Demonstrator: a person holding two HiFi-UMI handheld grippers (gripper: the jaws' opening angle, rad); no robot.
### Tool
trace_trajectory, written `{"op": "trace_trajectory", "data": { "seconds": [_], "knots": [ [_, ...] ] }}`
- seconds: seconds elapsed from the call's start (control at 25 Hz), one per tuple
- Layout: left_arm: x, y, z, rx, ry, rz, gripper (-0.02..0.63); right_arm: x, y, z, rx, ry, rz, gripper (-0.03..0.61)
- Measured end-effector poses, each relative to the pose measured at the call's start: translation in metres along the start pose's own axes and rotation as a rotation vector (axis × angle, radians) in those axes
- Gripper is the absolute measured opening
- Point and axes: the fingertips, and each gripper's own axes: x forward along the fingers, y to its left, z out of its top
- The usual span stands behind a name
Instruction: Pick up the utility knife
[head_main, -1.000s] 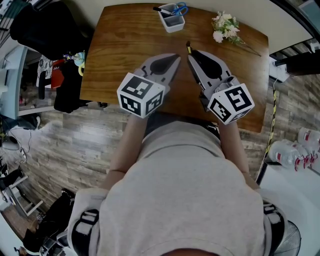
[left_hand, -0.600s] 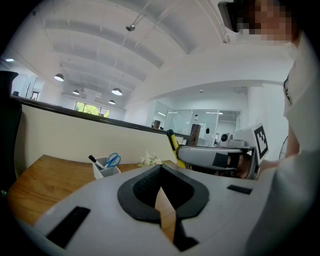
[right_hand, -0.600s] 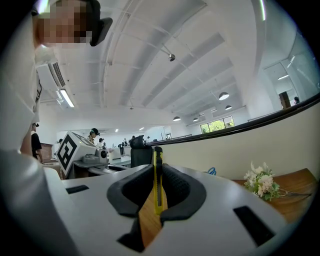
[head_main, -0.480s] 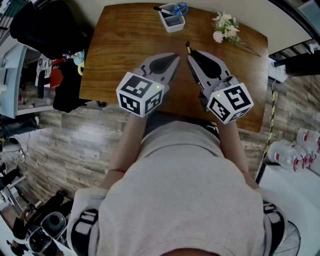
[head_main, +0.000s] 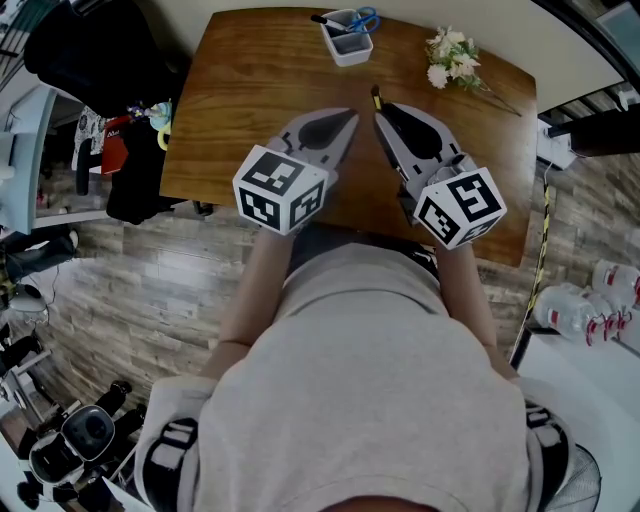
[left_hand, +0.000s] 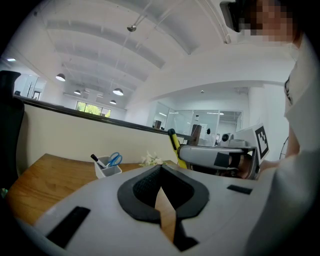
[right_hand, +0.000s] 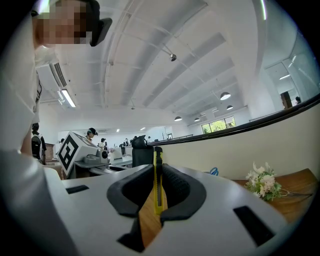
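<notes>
A yellow utility knife (right_hand: 158, 182) stands on edge between the pads of my right gripper (right_hand: 157, 172), which is shut on it. Its dark tip (head_main: 376, 96) sticks out past the fingertips of the right gripper (head_main: 381, 110) over the wooden table (head_main: 250, 90). In the left gripper view the yellow knife (left_hand: 175, 145) juts up from the right gripper (left_hand: 215, 156). My left gripper (head_main: 349, 113) hovers beside it with its tips together and nothing between them; the left gripper (left_hand: 160, 169) shows only table through the slit behind the tips.
A white cup (head_main: 346, 38) with a pen and blue scissors stands at the table's far edge, with a small flower bunch (head_main: 450, 55) to its right. Dark bags (head_main: 90, 60) hang left of the table. Water bottles (head_main: 590, 305) lie on the floor at right.
</notes>
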Motion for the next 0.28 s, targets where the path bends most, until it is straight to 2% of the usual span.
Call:
{"op": "trace_trajectory", "data": {
  "seconds": [0.28],
  "knots": [
    [-0.0065, -0.0007, -0.0003, -0.006, -0.007, 0.007, 0.015, -0.0014, 0.0052, 0.0010, -0.001, -0.002, 0.003, 0.064]
  ]
}}
